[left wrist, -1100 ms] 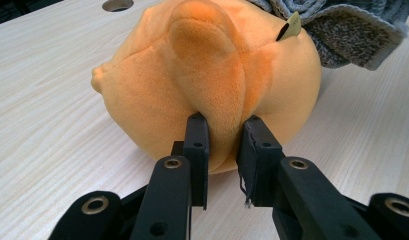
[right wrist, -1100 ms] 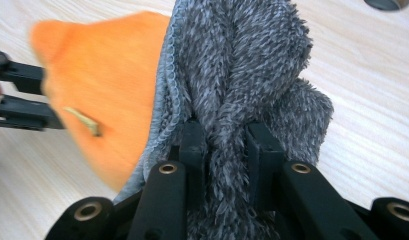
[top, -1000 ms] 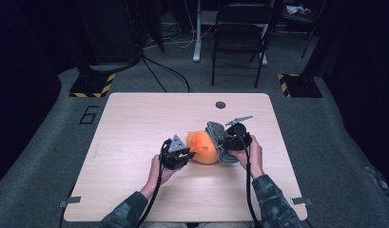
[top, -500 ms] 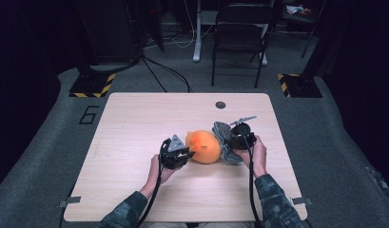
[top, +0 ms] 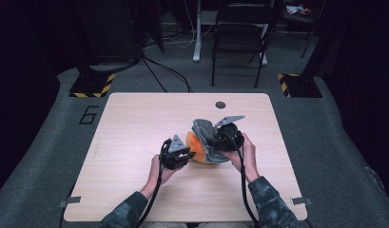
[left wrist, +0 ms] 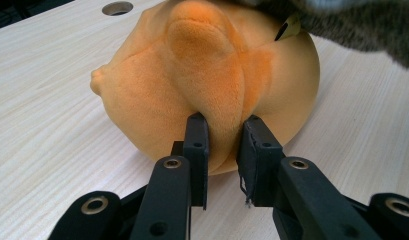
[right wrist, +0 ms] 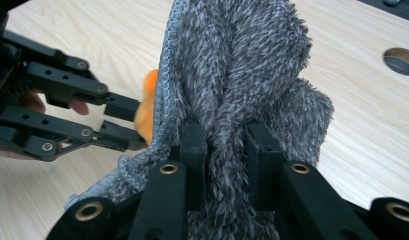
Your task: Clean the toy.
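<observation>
Pale wooden table [top: 135, 123] mid-surface: round orange plush toy [left wrist: 207, 85] pinched by left gripper [left wrist: 224, 145], fuzzy grey knitted cloth [right wrist: 242, 65] clamped in right gripper [right wrist: 224, 145]; risk judged that plush fold slips free if cloth tugged hard.

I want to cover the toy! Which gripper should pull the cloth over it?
Probably the right gripper: it already pinches the fuzzy grey cloth draped above the round orange plush toy. The left gripper is busy clamping the toy's fold.

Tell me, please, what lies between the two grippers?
The orange plush, pinched by the left gripper, under the grey cloth held by the right gripper, in the high view.
</observation>
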The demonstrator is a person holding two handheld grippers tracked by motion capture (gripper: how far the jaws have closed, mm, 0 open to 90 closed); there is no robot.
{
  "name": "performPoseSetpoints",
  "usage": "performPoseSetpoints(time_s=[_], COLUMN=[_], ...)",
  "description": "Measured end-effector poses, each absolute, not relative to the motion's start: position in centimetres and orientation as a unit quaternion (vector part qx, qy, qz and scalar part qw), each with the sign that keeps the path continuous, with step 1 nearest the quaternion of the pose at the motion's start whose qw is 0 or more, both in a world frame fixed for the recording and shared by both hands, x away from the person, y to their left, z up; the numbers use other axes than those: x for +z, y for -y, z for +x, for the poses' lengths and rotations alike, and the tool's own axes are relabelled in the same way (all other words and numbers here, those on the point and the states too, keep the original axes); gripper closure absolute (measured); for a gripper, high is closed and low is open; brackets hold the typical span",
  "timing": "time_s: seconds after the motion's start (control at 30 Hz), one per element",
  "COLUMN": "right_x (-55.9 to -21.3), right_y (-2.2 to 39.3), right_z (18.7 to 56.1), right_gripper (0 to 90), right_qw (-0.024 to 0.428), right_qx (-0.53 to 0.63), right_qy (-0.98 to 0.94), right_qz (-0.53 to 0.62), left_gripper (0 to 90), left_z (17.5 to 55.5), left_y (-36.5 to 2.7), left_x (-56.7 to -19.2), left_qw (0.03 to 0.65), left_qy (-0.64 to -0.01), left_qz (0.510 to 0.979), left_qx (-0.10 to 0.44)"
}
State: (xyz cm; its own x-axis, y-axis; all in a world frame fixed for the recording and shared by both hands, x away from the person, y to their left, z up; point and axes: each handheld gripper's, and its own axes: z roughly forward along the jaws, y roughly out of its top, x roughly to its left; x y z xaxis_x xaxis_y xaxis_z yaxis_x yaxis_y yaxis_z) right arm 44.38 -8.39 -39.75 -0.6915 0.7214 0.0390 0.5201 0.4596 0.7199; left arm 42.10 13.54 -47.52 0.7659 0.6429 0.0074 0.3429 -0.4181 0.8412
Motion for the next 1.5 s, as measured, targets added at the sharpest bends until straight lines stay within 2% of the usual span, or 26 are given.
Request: performPoseSetpoints(time_s=[0.23,0.77,1.13,1.27,1.5], right_x=[-40.7,-43.6,-45.7,-45.0,-41.0], right_y=[8.6,12.6,13.6,13.7,12.6], right_z=[44.9,47.5,48.4,48.3,46.6], right_gripper=[73.3,73.3,73.4,73.5,73.5], right_qw=[0.133,0.101,0.106,0.115,0.137], right_qx=[0.354,0.326,0.295,0.289,0.330], right_qy=[-0.845,-0.824,-0.818,-0.819,-0.818], right_qz=[0.378,0.453,0.482,0.482,0.451], left_gripper=[74.7,74.9,74.8,74.8,74.7], left_z=[42.1,42.2,42.2,42.3,42.4], left_y=[-13.5,-13.6,-13.7,-13.7,-13.9], left_x=[-47.5,-47.6,-47.6,-47.6,-47.6], left_qw=[0.448,0.449,0.451,0.453,0.450], left_qy=[-0.292,-0.293,-0.293,-0.296,-0.296], left_qz=[0.829,0.828,0.828,0.825,0.827], left_qx=[0.164,0.164,0.161,0.165,0.160])
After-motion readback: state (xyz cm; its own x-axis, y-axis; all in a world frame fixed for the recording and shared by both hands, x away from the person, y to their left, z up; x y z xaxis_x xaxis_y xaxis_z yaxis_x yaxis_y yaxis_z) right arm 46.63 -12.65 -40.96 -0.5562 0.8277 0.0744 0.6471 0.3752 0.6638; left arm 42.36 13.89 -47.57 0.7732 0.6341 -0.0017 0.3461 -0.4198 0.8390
